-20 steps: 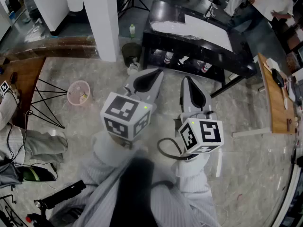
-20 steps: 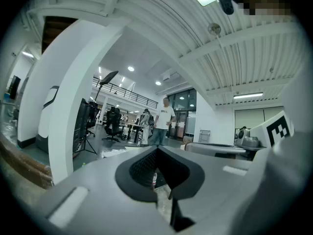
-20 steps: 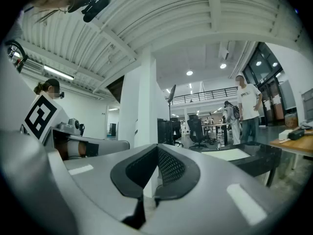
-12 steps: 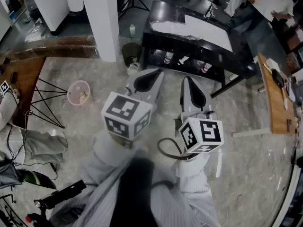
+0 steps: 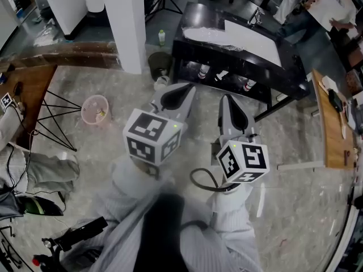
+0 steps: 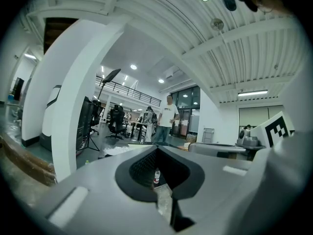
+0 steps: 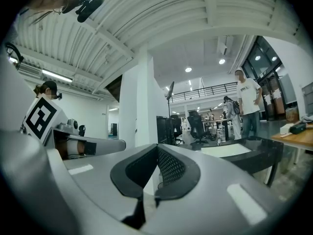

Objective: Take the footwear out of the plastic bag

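Observation:
My left gripper (image 5: 189, 86) and right gripper (image 5: 225, 97) are held side by side at chest height over the floor. Both point level toward a black table (image 5: 283, 67), and both are shut with nothing between the jaws. In the left gripper view the left gripper (image 6: 157, 150) shows its pads meeting; the right gripper (image 7: 157, 148) looks the same in the right gripper view. A pale crumpled sheet, perhaps the plastic bag (image 5: 199, 32), lies on the tabletop beside a white board (image 5: 249, 38). I cannot make out any footwear.
A white pillar (image 5: 127, 21) stands at the left, with a green bottle (image 5: 161, 37) and a dark bin (image 5: 159, 61) beside it. A pink basket (image 5: 94, 109) sits on the floor. A wooden table (image 5: 329, 129) is at the right. A person (image 5: 334, 7) stands far off.
The room has slid slightly down in the head view. Both grippers stay shut and keep their places side by side.

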Demonstrator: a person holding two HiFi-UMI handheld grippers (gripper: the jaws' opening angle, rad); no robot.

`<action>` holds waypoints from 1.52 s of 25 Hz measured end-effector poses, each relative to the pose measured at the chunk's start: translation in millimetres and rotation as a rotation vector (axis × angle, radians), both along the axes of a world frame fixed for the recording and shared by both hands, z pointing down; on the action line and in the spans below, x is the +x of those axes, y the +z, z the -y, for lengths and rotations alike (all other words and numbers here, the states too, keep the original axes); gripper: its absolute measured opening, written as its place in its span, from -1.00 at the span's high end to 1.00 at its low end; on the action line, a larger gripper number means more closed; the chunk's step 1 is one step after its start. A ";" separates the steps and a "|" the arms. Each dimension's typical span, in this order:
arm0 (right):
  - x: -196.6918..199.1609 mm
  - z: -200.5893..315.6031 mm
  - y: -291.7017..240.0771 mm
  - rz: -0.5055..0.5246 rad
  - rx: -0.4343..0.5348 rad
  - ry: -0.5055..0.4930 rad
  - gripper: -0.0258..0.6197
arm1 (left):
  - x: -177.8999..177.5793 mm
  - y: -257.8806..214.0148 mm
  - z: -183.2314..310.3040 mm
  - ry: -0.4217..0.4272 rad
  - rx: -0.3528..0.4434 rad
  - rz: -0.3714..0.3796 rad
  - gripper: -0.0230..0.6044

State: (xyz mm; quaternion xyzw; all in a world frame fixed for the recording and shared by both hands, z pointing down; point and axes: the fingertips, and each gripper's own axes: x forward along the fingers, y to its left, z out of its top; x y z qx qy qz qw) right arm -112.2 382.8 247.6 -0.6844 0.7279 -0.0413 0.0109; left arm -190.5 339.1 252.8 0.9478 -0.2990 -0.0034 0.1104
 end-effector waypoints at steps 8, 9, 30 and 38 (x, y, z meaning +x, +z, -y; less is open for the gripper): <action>34.0 49.8 21.5 0.035 -0.045 -0.007 0.88 | 20.7 22.6 59.3 -0.023 -0.060 0.007 0.92; 38.1 62.5 24.0 0.037 -0.048 -0.006 0.88 | 24.3 25.9 73.6 -0.024 -0.064 0.007 0.92; 191.4 345.0 70.9 0.182 -0.203 -0.002 0.86 | 158.3 99.5 352.0 0.093 -0.290 0.107 0.92; 258.0 414.9 98.0 0.328 -0.373 -0.231 0.72 | 206.9 119.5 417.4 0.095 -0.472 0.044 0.92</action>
